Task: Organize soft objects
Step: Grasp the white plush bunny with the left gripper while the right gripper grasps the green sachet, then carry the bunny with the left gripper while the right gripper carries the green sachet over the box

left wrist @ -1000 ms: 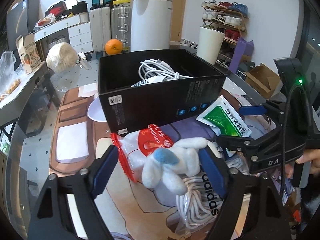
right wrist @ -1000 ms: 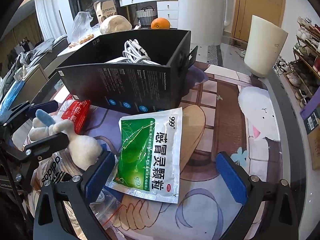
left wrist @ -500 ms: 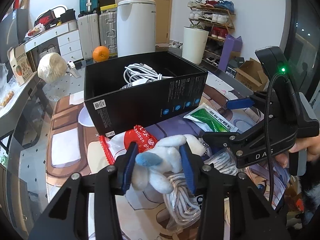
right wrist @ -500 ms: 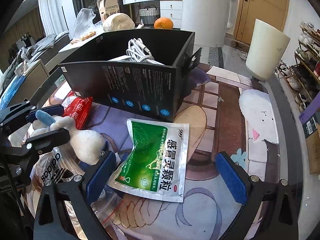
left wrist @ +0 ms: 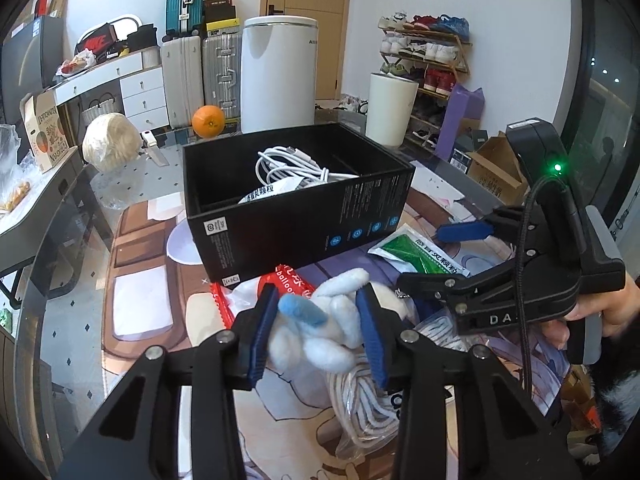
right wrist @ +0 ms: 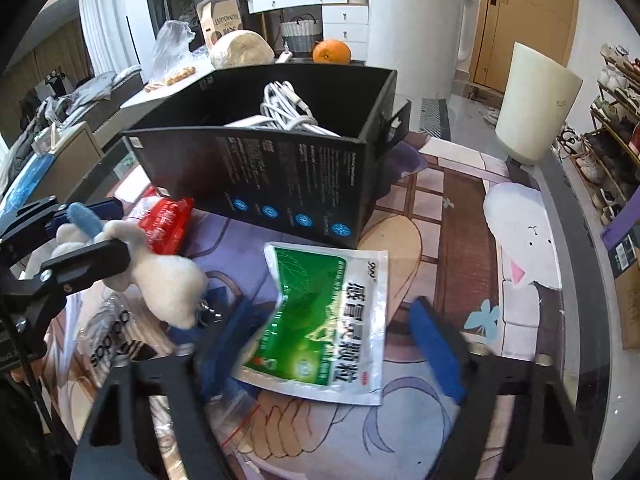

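Gripping a white plush toy with a blue ear: left gripper, both blue pads pressed into the toy's sides, jaws narrowed onto it. In the right wrist view the toy hangs clear of the printed mat, just in front of the black box.

Right gripper: jaws spread wide, straddling a green and white sachet. The left blue pad sits at the sachet's lifted, crumpled left edge; the right pad stands apart from it. Nothing is clamped. Sachet lettering: "999" at the top corner, large Chinese characters down the white panel.

Black box: open-topped, upright on the mat, directly behind the toy. Contents: coiled white cable and a white packet with partly hidden lettering. Outer wall carries fine white print and a row of round blue icons.

Red and white packet: beside the box's near corner, under the toy; the word "balloon" is legible.

Clear bag of white cord: below the toy, marked "adidas" in the right wrist view.

Background: an orange, a tall white appliance marked "AUX", and a white bin.
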Tool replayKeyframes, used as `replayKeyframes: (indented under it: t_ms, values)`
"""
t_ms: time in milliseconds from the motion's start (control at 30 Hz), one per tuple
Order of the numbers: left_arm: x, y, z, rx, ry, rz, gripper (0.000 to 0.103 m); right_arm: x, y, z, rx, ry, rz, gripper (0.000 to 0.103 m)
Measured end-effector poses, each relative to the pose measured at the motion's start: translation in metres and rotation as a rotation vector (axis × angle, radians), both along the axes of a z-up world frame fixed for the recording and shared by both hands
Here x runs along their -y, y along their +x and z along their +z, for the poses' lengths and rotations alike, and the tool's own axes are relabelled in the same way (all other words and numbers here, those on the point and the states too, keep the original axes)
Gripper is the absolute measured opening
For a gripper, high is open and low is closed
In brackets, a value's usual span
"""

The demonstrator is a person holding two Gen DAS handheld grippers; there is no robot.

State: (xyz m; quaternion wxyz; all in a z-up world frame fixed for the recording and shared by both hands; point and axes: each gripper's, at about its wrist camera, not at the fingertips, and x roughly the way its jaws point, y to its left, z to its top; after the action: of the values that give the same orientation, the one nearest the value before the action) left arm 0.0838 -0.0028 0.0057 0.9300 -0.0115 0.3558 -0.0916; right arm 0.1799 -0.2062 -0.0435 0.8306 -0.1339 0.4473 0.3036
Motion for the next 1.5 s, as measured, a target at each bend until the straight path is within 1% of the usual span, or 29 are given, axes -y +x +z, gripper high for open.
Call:
replayKeyframes:
  t_ms: [33, 100, 200, 233, 267, 400, 500, 967, 1300, 1500]
  values:
    - [0.000, 0.000, 0.001, 0.004, -0.001, 0.001, 0.038, 0.000, -0.001, 0.001, 0.007, -0.005, 0.000, 0.058]
    - [0.000, -0.001, 0.002, 0.007, -0.002, 0.001, 0.038, 0.002, -0.003, 0.002, 0.004, 0.006, 0.005, 0.055]
    - [-0.001, -0.002, 0.003, 0.014, -0.002, 0.005, 0.038, 0.003, -0.006, 0.002, 0.020, 0.008, 0.011, 0.048]
    - [-0.001, -0.002, 0.004, 0.018, -0.002, 0.007, 0.038, 0.004, -0.008, 0.003, 0.032, 0.008, 0.016, 0.038]
    - [-0.002, -0.003, 0.005, 0.021, -0.004, 0.009, 0.038, 0.005, -0.008, 0.005, 0.037, 0.013, 0.018, 0.037]
    - [-0.004, -0.004, 0.008, 0.030, -0.010, 0.016, 0.038, 0.009, -0.008, 0.007, 0.030, 0.038, 0.014, 0.035]
    - [-0.007, -0.007, 0.013, 0.048, -0.016, 0.026, 0.037, 0.013, -0.010, 0.013, 0.043, 0.057, 0.014, 0.035]
    - [-0.021, -0.017, 0.051, 0.159, -0.040, 0.082, 0.038, 0.025, -0.027, 0.066, 0.137, 0.179, 0.034, 0.035]
    - [-0.027, -0.010, 0.074, 0.218, -0.051, 0.117, 0.038, 0.018, -0.023, 0.092, 0.197, 0.217, 0.032, 0.035]
    - [-0.031, 0.000, 0.077, 0.232, -0.049, 0.146, 0.038, 0.010, -0.013, 0.101, 0.213, 0.222, 0.033, 0.035]
